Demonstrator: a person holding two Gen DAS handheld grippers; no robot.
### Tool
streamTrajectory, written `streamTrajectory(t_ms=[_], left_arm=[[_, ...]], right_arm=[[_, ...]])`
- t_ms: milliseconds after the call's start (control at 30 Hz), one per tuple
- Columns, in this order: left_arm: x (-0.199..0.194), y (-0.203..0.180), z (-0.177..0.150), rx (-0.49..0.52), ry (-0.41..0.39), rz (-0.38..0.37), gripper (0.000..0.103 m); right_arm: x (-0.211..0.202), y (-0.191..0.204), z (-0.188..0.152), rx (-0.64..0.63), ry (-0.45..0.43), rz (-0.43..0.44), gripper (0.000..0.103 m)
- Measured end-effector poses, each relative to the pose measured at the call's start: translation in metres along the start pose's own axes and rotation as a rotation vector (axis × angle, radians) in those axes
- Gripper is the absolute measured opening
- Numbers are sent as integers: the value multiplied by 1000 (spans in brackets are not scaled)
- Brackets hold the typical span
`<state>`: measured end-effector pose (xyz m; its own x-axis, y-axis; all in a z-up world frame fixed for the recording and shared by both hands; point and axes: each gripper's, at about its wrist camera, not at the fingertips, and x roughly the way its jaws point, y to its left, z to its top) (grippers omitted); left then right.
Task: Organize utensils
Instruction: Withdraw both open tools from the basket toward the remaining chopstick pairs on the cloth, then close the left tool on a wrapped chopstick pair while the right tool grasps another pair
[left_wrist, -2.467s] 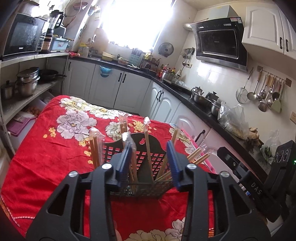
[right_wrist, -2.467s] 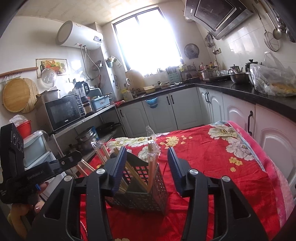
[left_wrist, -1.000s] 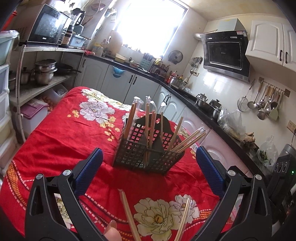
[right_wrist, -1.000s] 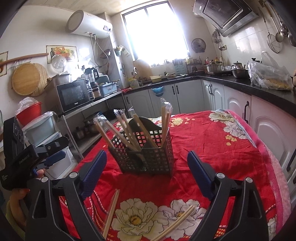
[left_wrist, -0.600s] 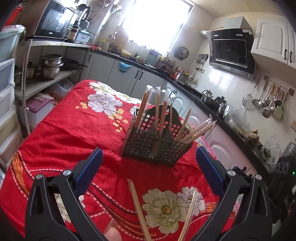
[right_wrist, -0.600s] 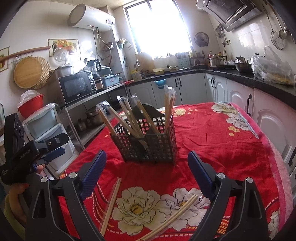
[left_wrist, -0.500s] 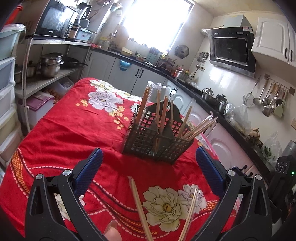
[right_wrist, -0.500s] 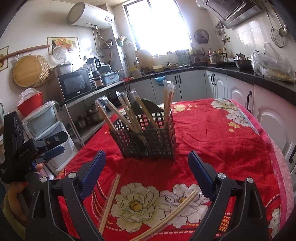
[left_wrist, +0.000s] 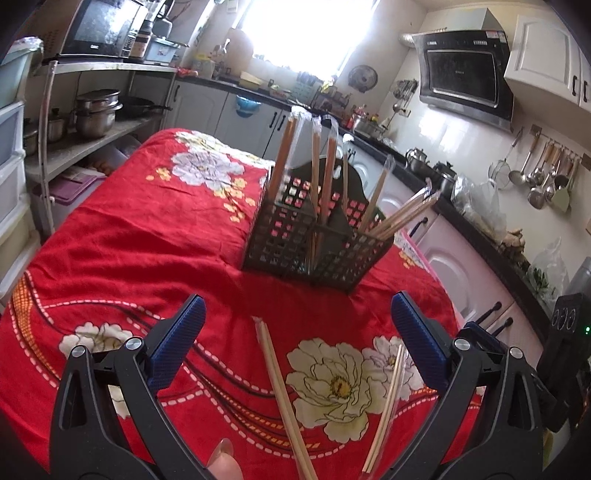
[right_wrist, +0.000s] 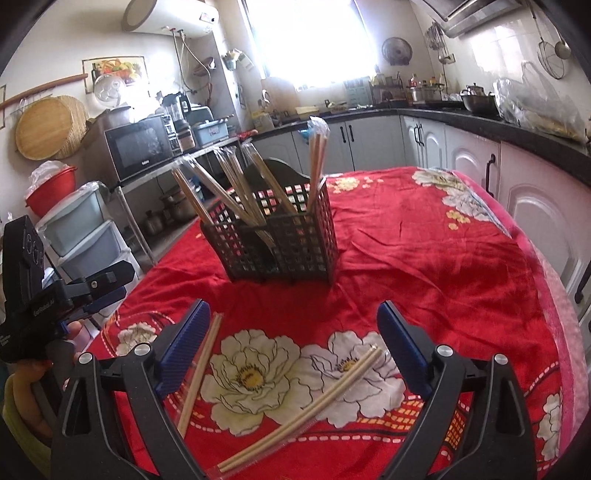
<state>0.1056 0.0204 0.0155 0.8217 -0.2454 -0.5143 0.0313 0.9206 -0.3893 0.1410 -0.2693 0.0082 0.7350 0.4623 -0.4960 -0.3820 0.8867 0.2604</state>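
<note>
Nearest, both tools hang released over the red-clothed surface (right_wrist: 424, 236), holding nothing: the left tool (left_wrist: 295, 332) and right tool (right_wrist: 291, 328) have their blue pads spread wide. Between them lie two wrapped chopstick pairs not yet stowed: one pair (right_wrist: 303, 413) at 6 o'clock in the right view, the other pair (right_wrist: 197, 373) at 8 o'clock. Farther off, at 12 o'clock, the dark mesh caddy (right_wrist: 273, 236) already holds several wrapped pairs upright. Judging by this, most is done; two pairs remain.
</note>
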Motion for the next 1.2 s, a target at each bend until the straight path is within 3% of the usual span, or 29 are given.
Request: streamTrajectory(t_ms=[800, 833, 967, 1200], left_arm=[[75, 19, -39, -32, 250, -1, 91], [78, 18, -40, -30, 255, -2, 90], [88, 18, -41, -43, 278, -3, 68], [101, 22, -35, -66, 291, 11, 56]], right_arm=[[51, -35, -35, 81, 210, -73, 89], [52, -36, -36, 87, 215, -75, 89], [58, -48, -37, 144, 234, -75, 89], [78, -62, -37, 201, 288, -64, 71]])
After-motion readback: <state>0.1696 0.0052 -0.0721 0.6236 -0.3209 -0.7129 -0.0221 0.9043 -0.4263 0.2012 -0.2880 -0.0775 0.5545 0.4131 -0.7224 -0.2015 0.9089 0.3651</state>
